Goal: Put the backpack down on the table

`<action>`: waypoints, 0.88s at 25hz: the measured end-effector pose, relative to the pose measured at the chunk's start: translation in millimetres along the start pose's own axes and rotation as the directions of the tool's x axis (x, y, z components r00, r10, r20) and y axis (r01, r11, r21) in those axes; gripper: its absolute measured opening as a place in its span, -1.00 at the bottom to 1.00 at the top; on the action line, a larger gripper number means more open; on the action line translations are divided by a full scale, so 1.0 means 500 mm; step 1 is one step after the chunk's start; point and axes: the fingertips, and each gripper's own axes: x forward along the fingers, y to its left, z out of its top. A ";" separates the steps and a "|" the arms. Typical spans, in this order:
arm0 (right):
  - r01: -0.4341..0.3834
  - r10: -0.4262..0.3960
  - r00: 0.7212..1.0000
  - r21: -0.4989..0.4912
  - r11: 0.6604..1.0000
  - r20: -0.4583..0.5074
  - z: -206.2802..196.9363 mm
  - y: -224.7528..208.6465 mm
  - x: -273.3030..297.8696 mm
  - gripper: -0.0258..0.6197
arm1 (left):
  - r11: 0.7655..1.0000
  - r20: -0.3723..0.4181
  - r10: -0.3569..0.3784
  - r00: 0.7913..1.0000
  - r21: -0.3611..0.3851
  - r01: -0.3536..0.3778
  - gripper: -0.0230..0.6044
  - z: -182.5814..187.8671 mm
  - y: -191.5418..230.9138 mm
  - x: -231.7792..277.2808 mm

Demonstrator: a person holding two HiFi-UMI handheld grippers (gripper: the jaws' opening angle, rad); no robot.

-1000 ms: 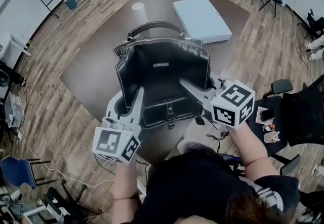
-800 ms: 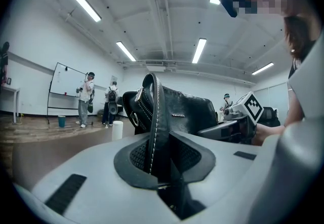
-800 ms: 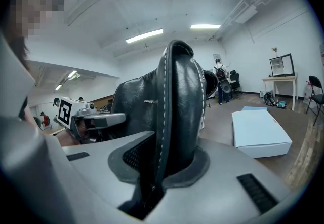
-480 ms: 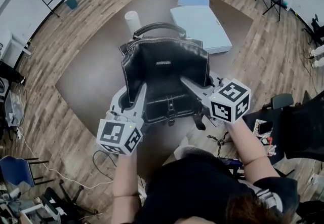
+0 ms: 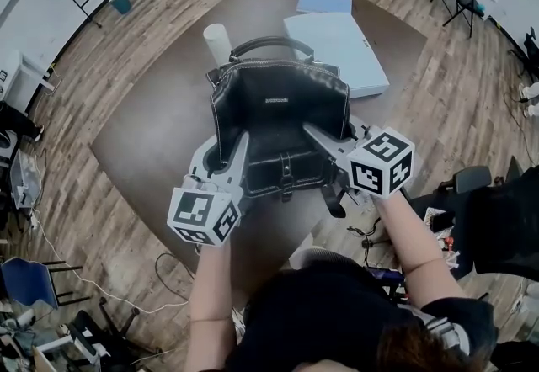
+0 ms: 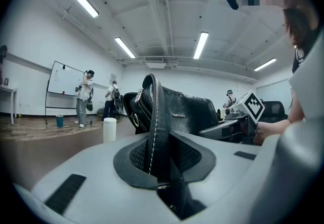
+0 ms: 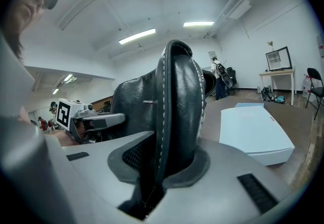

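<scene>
A black leather backpack (image 5: 278, 105) with white stitching and a top handle stands upright over the near part of the brown table (image 5: 152, 126). My left gripper (image 5: 226, 153) is shut on its left side edge, and the stitched seam sits pinched between the pads (image 6: 132, 156). My right gripper (image 5: 330, 136) is shut on the right side edge, with the leather fold (image 7: 174, 101) clamped in its jaws. In the left gripper view the backpack (image 6: 177, 111) rises ahead with the right gripper's marker cube (image 6: 251, 106) behind it. Whether the base touches the table is hidden.
A white cylinder (image 5: 217, 42) stands on the table just beyond the backpack's left. A pale blue box (image 5: 341, 38) and a flatter blue one (image 5: 324, 2) lie at the far right. Office chairs (image 5: 497, 219) stand right of me. People (image 6: 83, 99) stand by a whiteboard across the room.
Both grippers have carried the backpack away from me, further over the table and slightly lower. It now stands closer to the white cylinder and the blue box. Both grips are unchanged.
</scene>
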 end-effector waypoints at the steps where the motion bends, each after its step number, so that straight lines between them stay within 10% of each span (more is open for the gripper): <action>1: 0.004 -0.004 1.000 0.000 1.000 0.001 0.000 -0.008 0.001 -0.67 | 1.000 0.004 0.000 1.000 0.001 0.000 -0.66 -0.001 0.001 0.007; 22: 0.024 -0.025 1.000 0.048 0.999 0.015 -0.022 -0.119 0.033 -0.64 | 0.999 0.010 -0.047 0.999 0.012 0.046 -0.64 -0.037 0.030 0.124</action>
